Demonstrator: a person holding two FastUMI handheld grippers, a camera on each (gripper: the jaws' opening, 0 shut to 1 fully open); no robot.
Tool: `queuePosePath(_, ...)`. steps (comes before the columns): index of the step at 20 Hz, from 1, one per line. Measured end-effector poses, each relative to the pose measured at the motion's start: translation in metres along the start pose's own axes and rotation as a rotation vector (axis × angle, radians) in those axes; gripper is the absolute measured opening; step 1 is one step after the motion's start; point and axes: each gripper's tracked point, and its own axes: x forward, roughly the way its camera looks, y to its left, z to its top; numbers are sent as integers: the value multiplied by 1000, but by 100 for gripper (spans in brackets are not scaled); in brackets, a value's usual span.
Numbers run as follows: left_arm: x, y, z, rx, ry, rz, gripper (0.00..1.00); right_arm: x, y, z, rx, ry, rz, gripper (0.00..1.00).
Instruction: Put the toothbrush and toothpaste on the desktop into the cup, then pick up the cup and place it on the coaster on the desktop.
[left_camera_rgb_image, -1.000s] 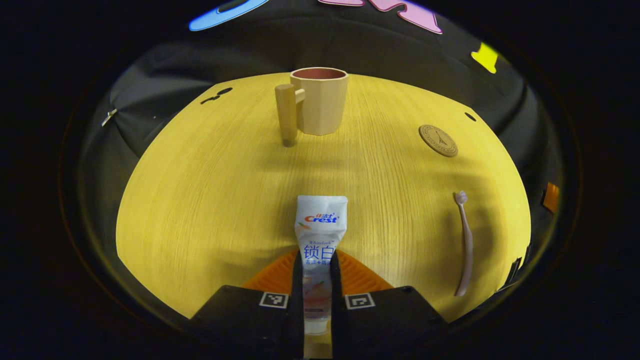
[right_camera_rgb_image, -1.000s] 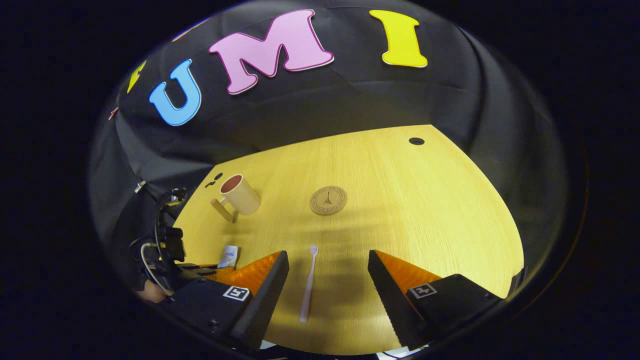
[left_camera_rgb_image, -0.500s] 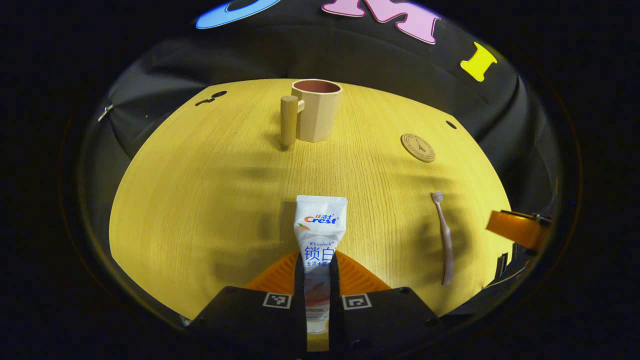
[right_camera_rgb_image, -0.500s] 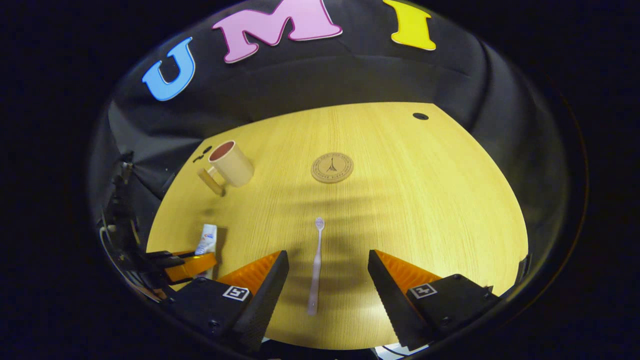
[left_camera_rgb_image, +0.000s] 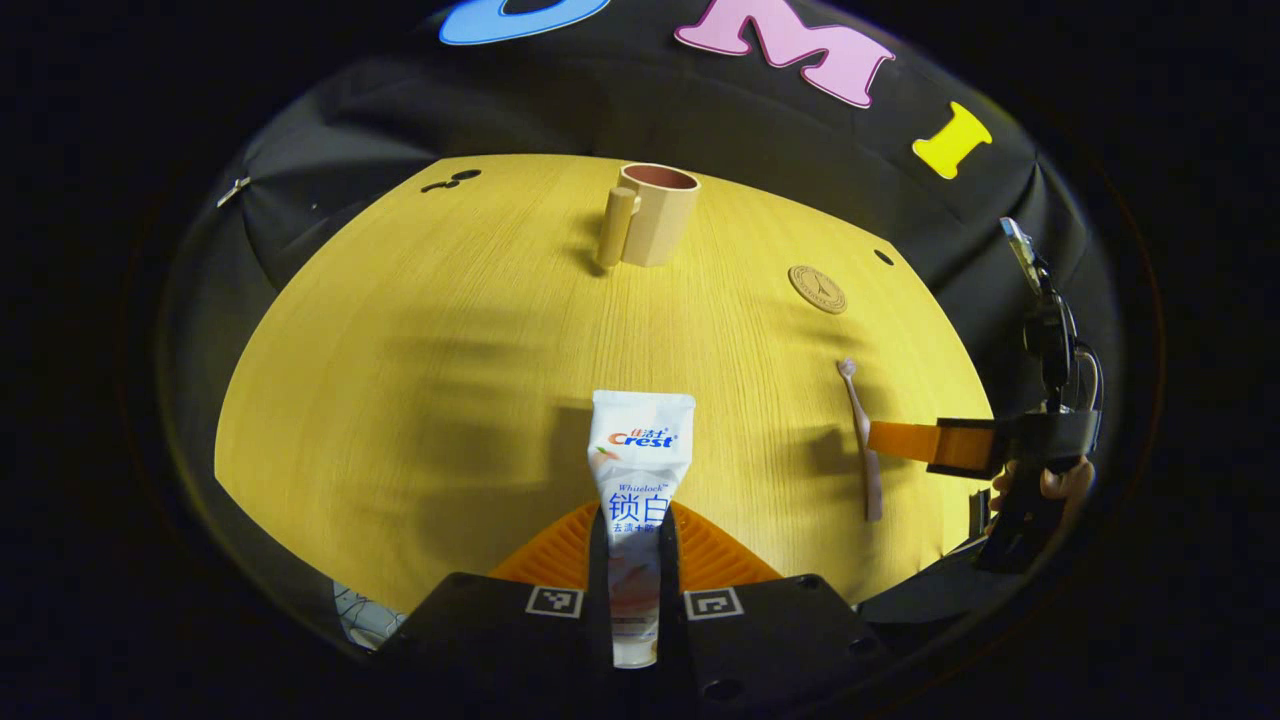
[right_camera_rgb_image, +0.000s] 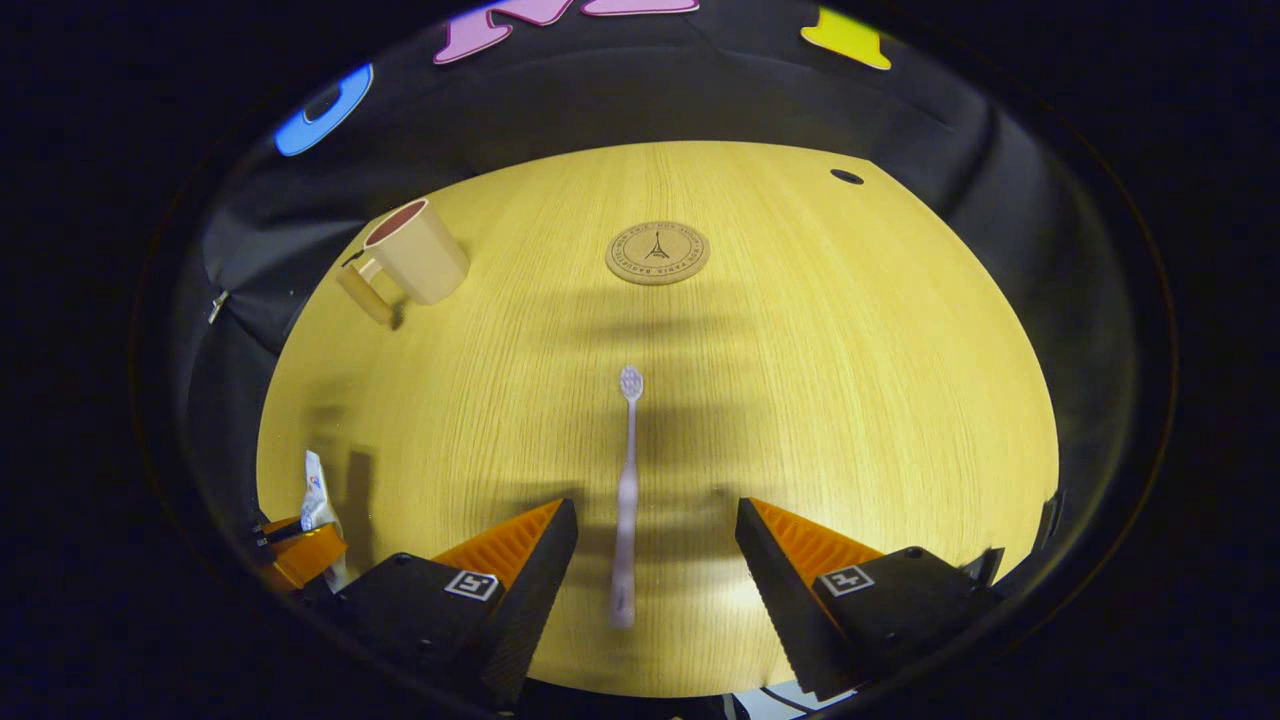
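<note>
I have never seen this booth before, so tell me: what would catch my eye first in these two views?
First the toothpaste tube, clamped upright between the left gripper fingers above the yellow wooden desktop. Next the toothbrush, lying flat on the desktop between the open fingers of the right gripper. Farther back stand the beige cup at the left and the round coaster beside it, apart.

Each pair of tongs has a black, blocky housing with a small square black-and-white marker on top of each half: the left tongs (left_camera_rgb_image: 634, 560) and the right tongs (right_camera_rgb_image: 655, 560). The finger faces are ribbed. Black cables loop beside the hand (left_camera_rgb_image: 1045, 485) gripping the right tongs.
</note>
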Motion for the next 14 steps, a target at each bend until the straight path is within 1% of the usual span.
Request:
queuePosePath(3, -8, 10, -10, 1, 9, -5, 23, 7, 4, 1, 0, -13, -17, 99)
queuePosePath(6, -15, 21, -14, 3, 11, -11, 22, 13, 7, -10, -1, 24, -26, 96)
queuePosePath(8, -17, 29, -14, 15, 10, -8, 22, 13, 8, -10, -13, 14, -44, 91)
queuePosePath(9, -17, 32, -13, 19, 7, -9, 22, 13, 7, -14, -6, 29, -54, 87)
queuePosePath(10, -18, 34, -11, 22, 4, -16, 22, 15, 7, -12, -5, 17, -67, 86)
queuePosePath(11, -18, 34, -12, 23, 4, -27, 22, 15, 7, -12, 0, 28, -72, 85)
queuePosePath(12, -17, 35, -11, 24, 3, -37, 22, 15, 9, -12, 5, 27, -75, 83)
queuePosePath(14, -14, 36, -10, 20, 3, -55, 23, 18, 13, -12, -3, 37, -71, 72)
